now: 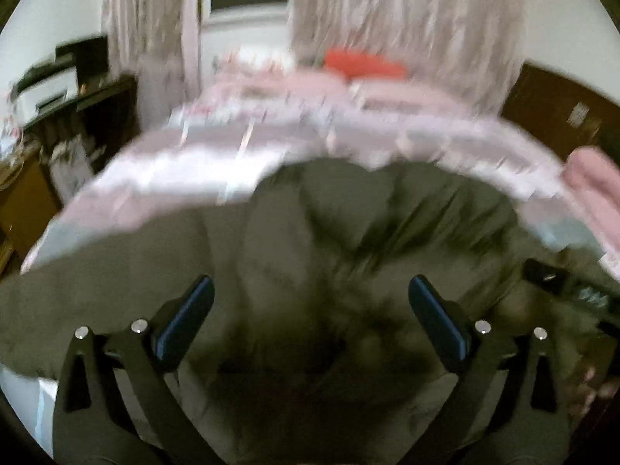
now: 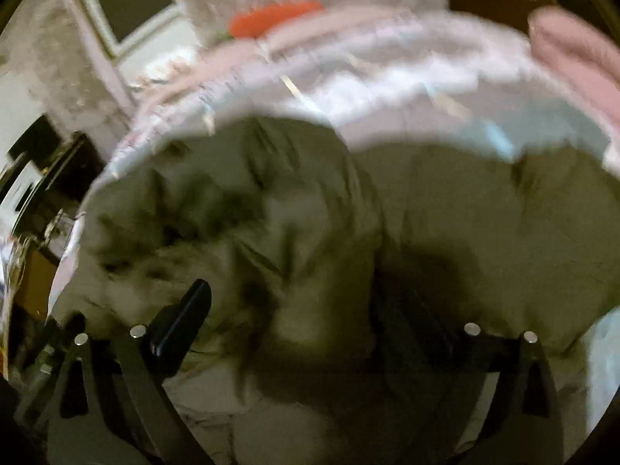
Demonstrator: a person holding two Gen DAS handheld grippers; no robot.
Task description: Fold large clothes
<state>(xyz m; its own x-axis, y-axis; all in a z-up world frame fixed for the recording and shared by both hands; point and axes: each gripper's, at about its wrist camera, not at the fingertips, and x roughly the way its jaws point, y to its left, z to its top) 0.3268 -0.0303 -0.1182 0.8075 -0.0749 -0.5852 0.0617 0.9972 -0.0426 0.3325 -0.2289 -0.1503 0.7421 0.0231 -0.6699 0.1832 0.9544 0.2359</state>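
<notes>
Both tongs stand spread wide and hold nothing: left tongs point(image 1: 311, 312) and right tongs point(image 2: 310, 319) hang just above the olive-grey garment point(image 1: 348, 232), which lies crumpled directly below and ahead of each. It sprawls crosswise on the bed point(image 1: 186, 155), so neither hand is clearly nearer. Beyond it lies pale pink bedding, then curtains point(image 1: 407, 19).

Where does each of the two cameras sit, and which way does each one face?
Left wrist view: sits on the left gripper, looking forward and down at an olive garment on a bed; both its fingers show, spread wide.
Right wrist view: sits on the right gripper, angled down on the same garment; its fingers show, one lost in blur.
Both share the garment, bed, a red thing and curtains.
</notes>
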